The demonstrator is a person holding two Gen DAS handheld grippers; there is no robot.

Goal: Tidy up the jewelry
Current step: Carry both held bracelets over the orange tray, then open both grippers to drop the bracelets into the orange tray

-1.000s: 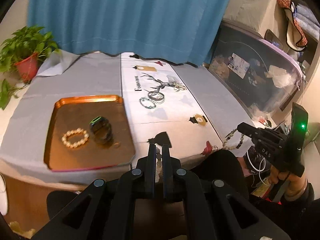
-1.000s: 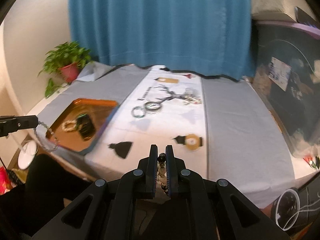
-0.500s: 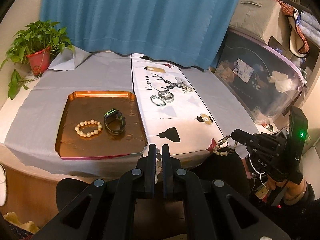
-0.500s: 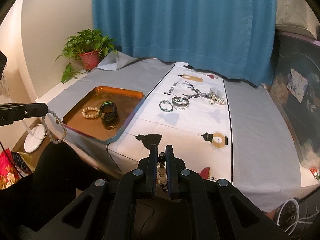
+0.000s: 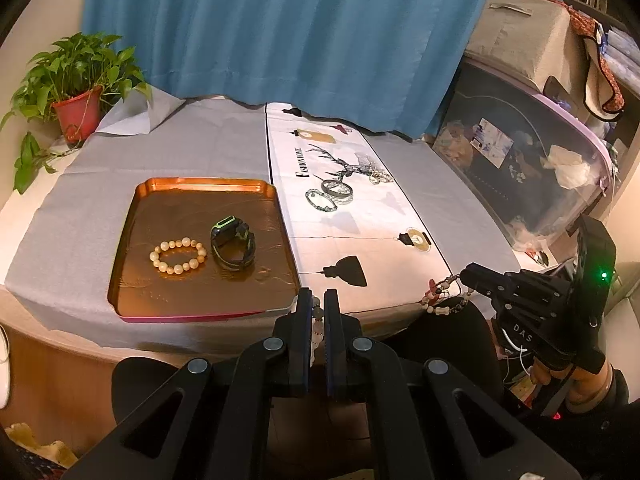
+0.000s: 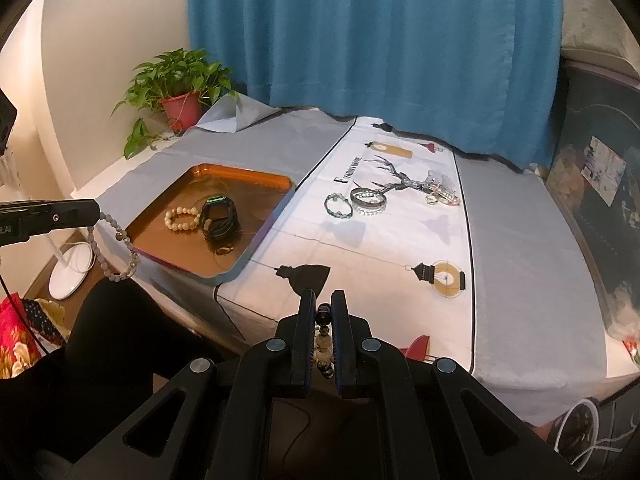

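My left gripper (image 5: 317, 300) is shut on a pale beaded bracelet (image 5: 317, 326), just short of the table's front edge; it also shows as the left gripper (image 6: 94, 214) with that grey-beaded bracelet (image 6: 108, 256) hanging from it. My right gripper (image 6: 323, 300) is shut on a dark beaded bracelet (image 6: 324, 344), seen from the side as the right gripper (image 5: 466, 276) and its bracelet (image 5: 438, 300). The orange tray (image 5: 200, 182) holds a cream bead bracelet (image 5: 178, 256) and a black-and-green watch (image 5: 233, 244). On the white runner lie a green bracelet (image 5: 320, 202), a metal bangle (image 5: 338, 190) and a jewelry cluster (image 5: 378, 176).
A potted plant (image 5: 76, 108) stands at the table's far left corner and a blue curtain (image 5: 300, 32) hangs behind. A clear storage box (image 5: 540, 168) flanks the right side. The person's dark-clothed legs (image 6: 104, 340) are at the front edge.
Both views have swung so the tray and runner sit further right in frame. The right gripper with its bracelet has dropped slightly near the table edge. Both grips are unchanged.
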